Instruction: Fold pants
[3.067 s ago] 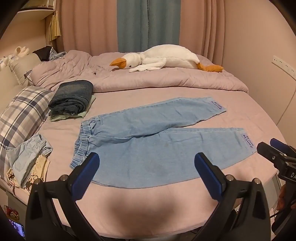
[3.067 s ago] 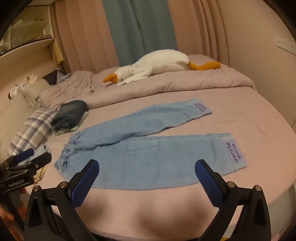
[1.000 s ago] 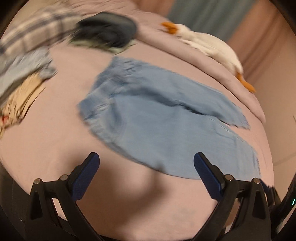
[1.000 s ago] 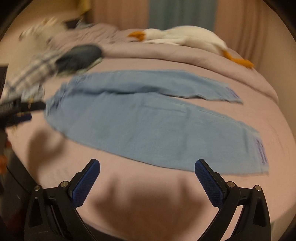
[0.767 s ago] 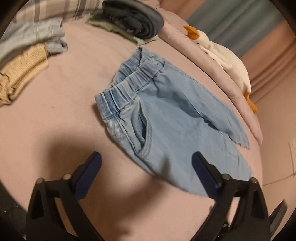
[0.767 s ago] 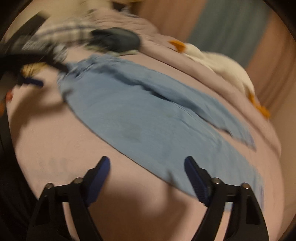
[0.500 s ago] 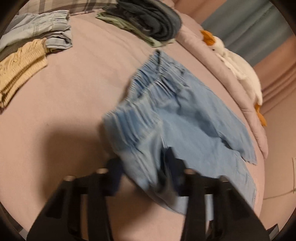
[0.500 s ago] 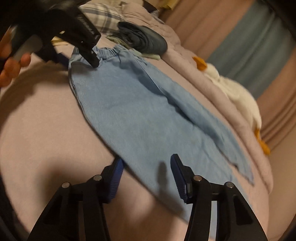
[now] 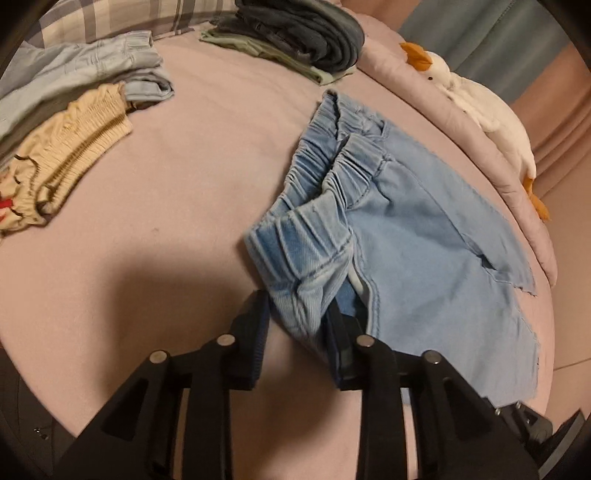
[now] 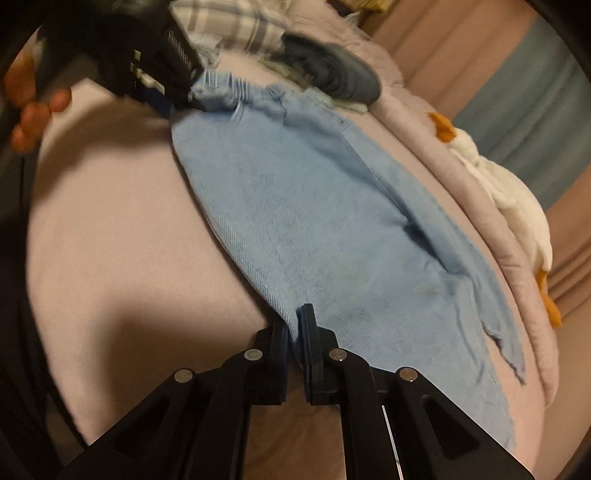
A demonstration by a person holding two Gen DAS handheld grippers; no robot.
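Light-blue denim pants [image 9: 424, 236] lie spread on the pink bed [image 9: 166, 206], waistband toward the plaid pillow, legs running toward the plush goose [image 9: 484, 107]. The left hand-held gripper [image 9: 297, 325] has its jaws clamped on the bunched near corner of the elastic waistband, having just eased slightly wider. The right hand-held gripper [image 10: 295, 332] has just closed and pinches the near edge of the lower leg. Folded clothes [image 9: 295, 33] sit beyond the waistband.
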